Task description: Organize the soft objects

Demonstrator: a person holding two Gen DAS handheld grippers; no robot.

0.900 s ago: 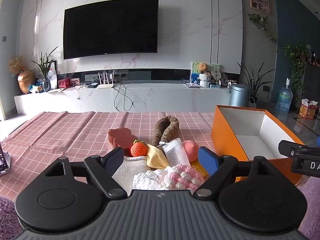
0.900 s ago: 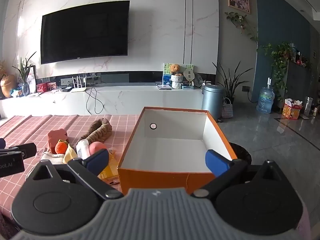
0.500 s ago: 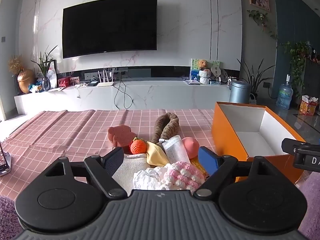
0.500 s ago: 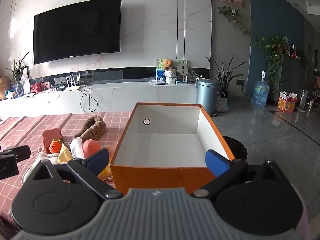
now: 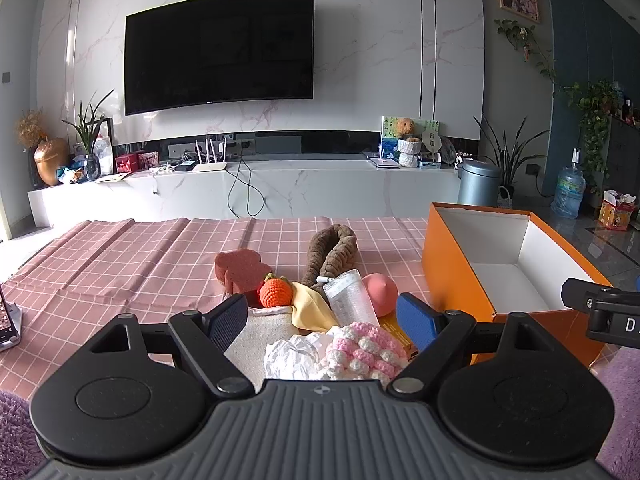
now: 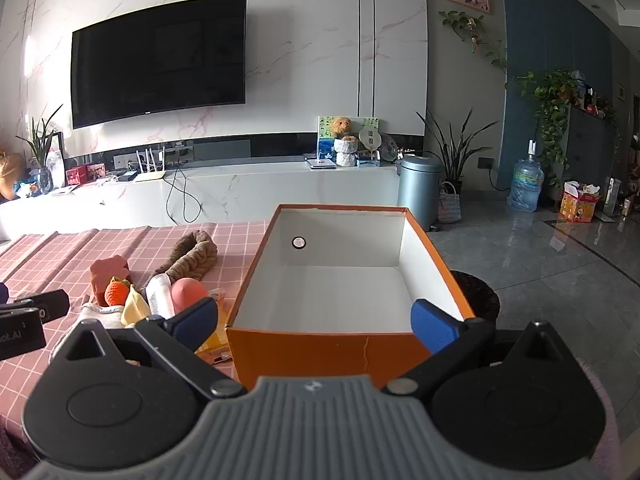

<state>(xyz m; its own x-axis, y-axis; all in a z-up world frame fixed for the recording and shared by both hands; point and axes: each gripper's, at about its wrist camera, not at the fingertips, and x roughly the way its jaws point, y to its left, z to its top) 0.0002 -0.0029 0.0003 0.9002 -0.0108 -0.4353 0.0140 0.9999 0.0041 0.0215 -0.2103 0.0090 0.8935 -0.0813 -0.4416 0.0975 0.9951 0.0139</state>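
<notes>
Left gripper [image 5: 322, 318] poised above the near end of a heap of soft objects on the pink-checked counter [image 5: 120, 264], jaws wide and empty; right gripper [image 6: 314, 320] likewise wide and empty, aimed into the orange box [image 6: 320, 350], which stands just right of the heap and holds nothing visible. Nearest the left gripper lie a pink-and-white crocheted piece [image 5: 366, 350] and a crumpled white wad [image 5: 292, 354]; beyond them a beige cloth [image 5: 260, 330], a yellow cloth [image 5: 308, 308], a translucent tube [image 5: 348, 296], a pink ball [image 5: 380, 288], a crocheted orange fruit [image 5: 275, 291], a reddish sponge [image 5: 240, 270] and, farthest, a brown plush band [image 5: 332, 252].

The step in hand appears to be the first pick; it is best done by taking the topmost, nearest item, probably the crocheted piece, closing on its bulk rather than a loose loop, and lifting straight up so neighbours are not dragged; the box wall should then be cleared before release.

Legible writing is scant: "D" on the black part at the right edge of the left view; "AI" on that at the left edge of the right view; print on the tube is too small to read.
</notes>
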